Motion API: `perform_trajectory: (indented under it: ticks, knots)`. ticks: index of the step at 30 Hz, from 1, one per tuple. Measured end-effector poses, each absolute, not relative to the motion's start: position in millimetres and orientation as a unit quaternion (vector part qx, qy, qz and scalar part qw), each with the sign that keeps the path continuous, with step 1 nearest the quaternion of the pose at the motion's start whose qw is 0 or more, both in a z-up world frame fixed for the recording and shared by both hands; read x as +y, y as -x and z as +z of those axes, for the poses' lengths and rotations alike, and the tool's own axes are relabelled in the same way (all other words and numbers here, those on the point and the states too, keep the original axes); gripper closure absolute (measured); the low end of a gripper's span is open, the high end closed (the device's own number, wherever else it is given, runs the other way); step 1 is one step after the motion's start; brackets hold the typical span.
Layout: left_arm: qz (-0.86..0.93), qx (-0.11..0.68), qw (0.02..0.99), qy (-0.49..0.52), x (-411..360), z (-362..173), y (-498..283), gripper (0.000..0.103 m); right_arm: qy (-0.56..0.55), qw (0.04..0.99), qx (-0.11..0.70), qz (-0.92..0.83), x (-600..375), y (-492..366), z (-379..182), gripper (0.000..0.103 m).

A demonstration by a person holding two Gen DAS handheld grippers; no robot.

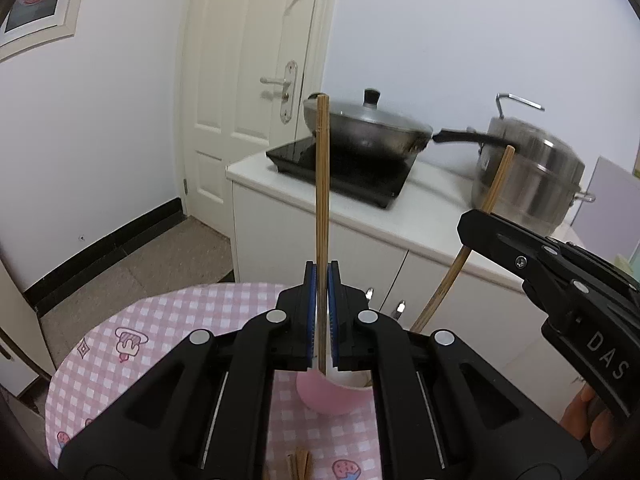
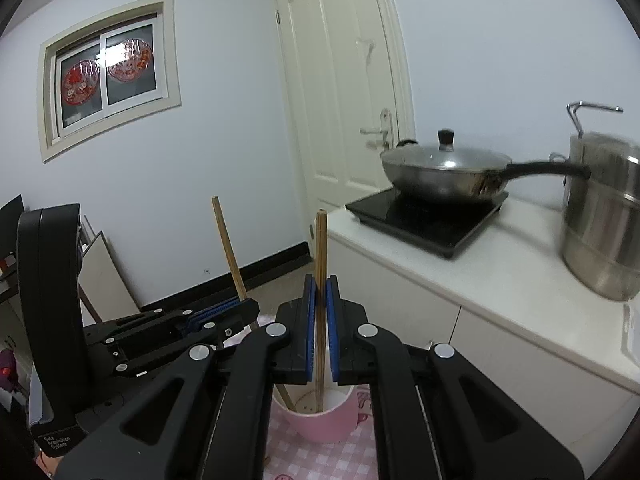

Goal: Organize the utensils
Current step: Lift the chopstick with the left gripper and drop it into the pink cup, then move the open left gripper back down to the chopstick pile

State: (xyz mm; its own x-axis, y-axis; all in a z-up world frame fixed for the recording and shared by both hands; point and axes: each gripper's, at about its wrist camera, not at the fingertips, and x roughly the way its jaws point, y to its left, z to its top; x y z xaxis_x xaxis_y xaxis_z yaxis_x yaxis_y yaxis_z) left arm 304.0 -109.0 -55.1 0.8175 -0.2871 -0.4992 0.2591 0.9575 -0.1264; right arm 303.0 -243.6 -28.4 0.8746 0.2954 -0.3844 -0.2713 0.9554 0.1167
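Now we clamp 1 chopstick (image 1: 322,208) upright in our left gripper (image 1: 322,312) and another chopstick (image 2: 321,276) in our right gripper (image 2: 320,320), both closed tight, lower ends dipping into the pink cup (image 2: 320,420) just below the fingers on the checked tablecloth (image 1: 168,320).

Pink cylindrical utensil holder (image 1: 332,398): rim largely hidden behind the left gripper (image 1: 322,316). Loose wooden chopsticks (image 1: 299,465) cut by the lower edge. Lidded steel wok (image 2: 444,176) and stainless stockpot (image 2: 604,224) motion-blurred.
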Motion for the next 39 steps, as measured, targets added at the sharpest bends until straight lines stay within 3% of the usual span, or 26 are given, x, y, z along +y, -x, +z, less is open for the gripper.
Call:
perform_trajectory:
  ticks: [12, 13, 16, 24, 39]
  knots:
    - [-0.164, 0.301, 0.939, 0.021, -111.7, -62.3, -303.2, 0.095, -0.047, 0.963, 0.222, 0.143, -253.1, -298.7, -33.6, 0.098]
    - [-0.168, 0.303, 0.938, 0.021, -112.2, -61.8, -303.0, 0.088, -0.047, 0.963, 0.224, 0.144, -253.4, -299.5, -33.7, 0.097]
    - [-0.167, 0.294, 0.941, 0.022, -111.5, -58.8, -296.3, 0.037, -0.048, 0.961, 0.229, 0.144, -254.1, -296.7, -33.2, 0.094]
    - [-0.162, 0.286, 0.944, 0.027, -102.2, -47.3, -279.7, 0.037, -0.056, 0.961, 0.232, 0.14, -259.0, -284.3, -29.0, 0.074]
    - [-0.127, 0.338, 0.933, 0.004, -43.9, -50.5, -218.7, 0.037, -0.056, 0.945, 0.27, 0.174, -234.8, -236.0, -42.7, 0.07]
